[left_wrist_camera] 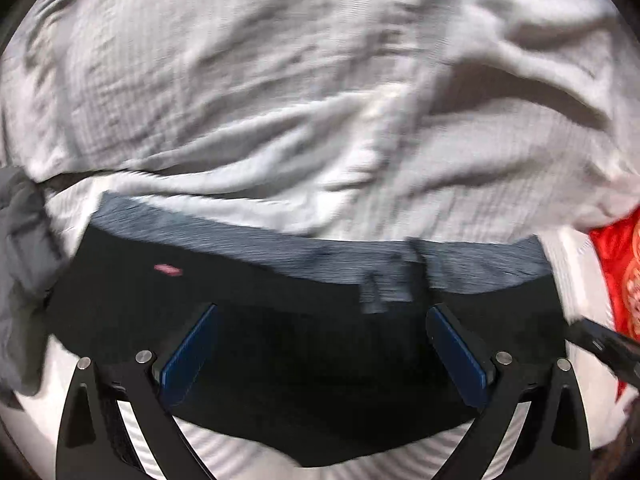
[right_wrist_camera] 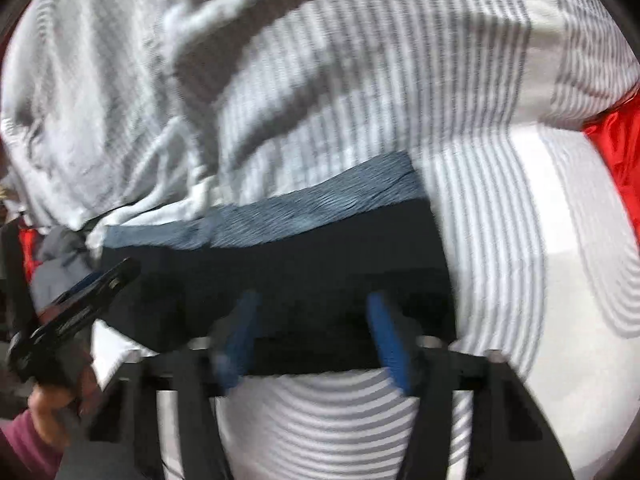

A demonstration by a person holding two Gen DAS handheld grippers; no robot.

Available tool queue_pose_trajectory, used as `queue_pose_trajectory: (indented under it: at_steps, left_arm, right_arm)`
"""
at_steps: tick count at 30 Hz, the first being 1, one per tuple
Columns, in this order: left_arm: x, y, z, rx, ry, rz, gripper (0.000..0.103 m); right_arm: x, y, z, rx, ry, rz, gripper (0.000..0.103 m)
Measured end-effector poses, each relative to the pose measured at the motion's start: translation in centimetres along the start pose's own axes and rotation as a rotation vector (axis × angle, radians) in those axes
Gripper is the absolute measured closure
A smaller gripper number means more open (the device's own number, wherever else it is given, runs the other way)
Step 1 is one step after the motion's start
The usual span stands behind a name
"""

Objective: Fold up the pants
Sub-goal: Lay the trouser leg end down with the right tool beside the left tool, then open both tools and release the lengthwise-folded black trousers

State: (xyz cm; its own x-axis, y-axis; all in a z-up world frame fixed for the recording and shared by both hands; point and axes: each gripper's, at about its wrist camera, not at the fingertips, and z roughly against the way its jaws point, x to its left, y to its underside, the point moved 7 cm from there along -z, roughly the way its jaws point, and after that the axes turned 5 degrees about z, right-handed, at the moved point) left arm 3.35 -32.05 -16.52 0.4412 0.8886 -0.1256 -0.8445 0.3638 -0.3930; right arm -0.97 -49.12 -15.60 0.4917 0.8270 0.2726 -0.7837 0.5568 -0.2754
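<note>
Dark pants [left_wrist_camera: 280, 320] with a grey ribbed waistband [left_wrist_camera: 320, 256] lie folded flat on the striped bedsheet [right_wrist_camera: 500, 240], a red cloth [right_wrist_camera: 616, 152] off beyond the waistband's right end. Left gripper [left_wrist_camera: 322, 356] hovers over them, fingers wide apart and empty. Right gripper [right_wrist_camera: 316, 336] likewise, blue fingers [right_wrist_camera: 384, 332] parted over the pants, gripping nothing.

No legible text, brand, number or sign was recorded in either view. One small pink tag [left_wrist_camera: 168, 270] sat on the dark pants [left_wrist_camera: 280, 340] near their grey waistband [left_wrist_camera: 320, 256] toward its left end; its markings were too blurred to read.
</note>
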Motion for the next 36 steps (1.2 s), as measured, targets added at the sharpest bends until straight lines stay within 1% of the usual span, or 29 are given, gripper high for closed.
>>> queue_pose_trajectory:
  at_steps: [1,4,5,6,7,8,9,10,13,16,17,18,21,24,27,28,29,30,31,33,34,35,36]
  left_arm:
    - [-0.9,0.2,-0.2,0.006,0.015,-0.012,0.000]
    - [-3.8,1.6,-1.5,0.041,0.071,-0.053,0.001]
    - [-4.7,2.5,-2.4,0.070,0.088,-0.068,0.010]
    - [-5.2,3.4,-3.2,0.099,0.092,-0.081,0.016]
    - [-5.5,4.1,-4.0,0.128,0.092,-0.090,0.027]
    - [-5.7,4.9,-4.8,0.160,0.091,-0.096,0.035]
    - [-5.7,5.6,-5.5,0.177,0.088,-0.094,0.035]
    - [-5.6,5.8,-5.7,0.173,0.091,-0.086,0.035]
    - [-5.4,5.8,-5.5,0.169,0.139,-0.051,0.053]
    - [-5.7,5.6,-5.0,0.148,0.132,-0.068,0.054]
    - [-5.8,5.8,-4.9,0.144,0.130,-0.076,0.060]
    - [-6.1,6.0,-4.8,0.144,0.130,-0.082,0.060]
    - [-6.3,6.7,-4.4,0.127,0.118,-0.079,0.060]
    - [-5.6,7.0,-4.1,0.126,0.132,-0.052,0.060]
    - [-4.4,7.0,-3.4,0.111,0.119,-0.038,0.060]
    - [-4.1,6.8,-3.1,0.101,0.113,-0.037,0.060]
    - [-3.6,6.8,-2.8,0.092,0.104,-0.037,0.059]
    - [-2.9,6.8,-2.6,0.085,0.092,-0.034,0.059]
    - [-2.3,6.8,-2.4,0.084,0.083,-0.030,0.059]
    - [-0.7,6.9,-2.4,0.096,0.049,-0.012,0.059]
    - [0.0,7.0,-2.4,0.108,0.040,0.002,0.059]
    - [1.2,7.1,-2.7,0.131,0.029,0.028,0.059]
    - [1.9,7.2,-2.7,0.145,0.025,0.043,0.059]
  right_arm:
    - [-0.5,-0.4,-0.5,0.007,0.009,-0.004,0.069]
    - [-1.1,-0.2,-2.4,0.045,0.055,0.024,0.069]
    - [-1.3,0.8,-3.7,0.090,0.065,0.020,0.069]
    - [-1.6,1.6,-4.6,0.121,0.053,0.005,0.070]
    - [-1.9,2.4,-5.1,0.132,0.038,-0.011,0.069]
    - [-2.0,2.9,-5.0,0.109,0.023,-0.016,0.070]
    - [-2.0,3.1,-4.7,0.095,0.017,-0.009,0.070]
    - [-1.8,3.3,-4.6,0.102,0.011,0.002,0.070]
    - [-1.7,3.3,-4.5,0.119,-0.005,0.012,0.070]
    - [-1.3,1.6,-3.3,0.130,-0.071,-0.017,0.069]
    - [-0.5,0.7,-2.7,0.120,-0.094,0.003,0.069]
    - [0.4,-0.2,-2.3,0.115,-0.109,0.034,0.066]
    - [4.0,-3.2,-1.8,0.109,-0.127,0.165,0.046]
    - [7.3,-5.4,-3.0,0.127,-0.118,0.258,0.045]
    - [9.1,-5.6,-4.6,0.161,-0.111,0.274,0.045]
    - [9.4,-5.4,-5.0,0.173,-0.110,0.273,0.050]
    - [9.9,-5.2,-5.8,0.182,-0.120,0.267,0.056]
    - [10.2,-5.0,-6.6,0.193,-0.133,0.258,0.073]
    - [10.3,-4.6,-7.3,0.204,-0.135,0.246,0.080]
    - [10.6,-3.6,-9.4,0.242,-0.138,0.217,0.080]
    - [10.8,-2.8,-10.9,0.279,-0.135,0.208,0.080]
    - [10.8,-1.6,-12.4,0.342,-0.138,0.193,0.080]
    - [10.9,-0.9,-13.0,0.364,-0.140,0.181,0.080]
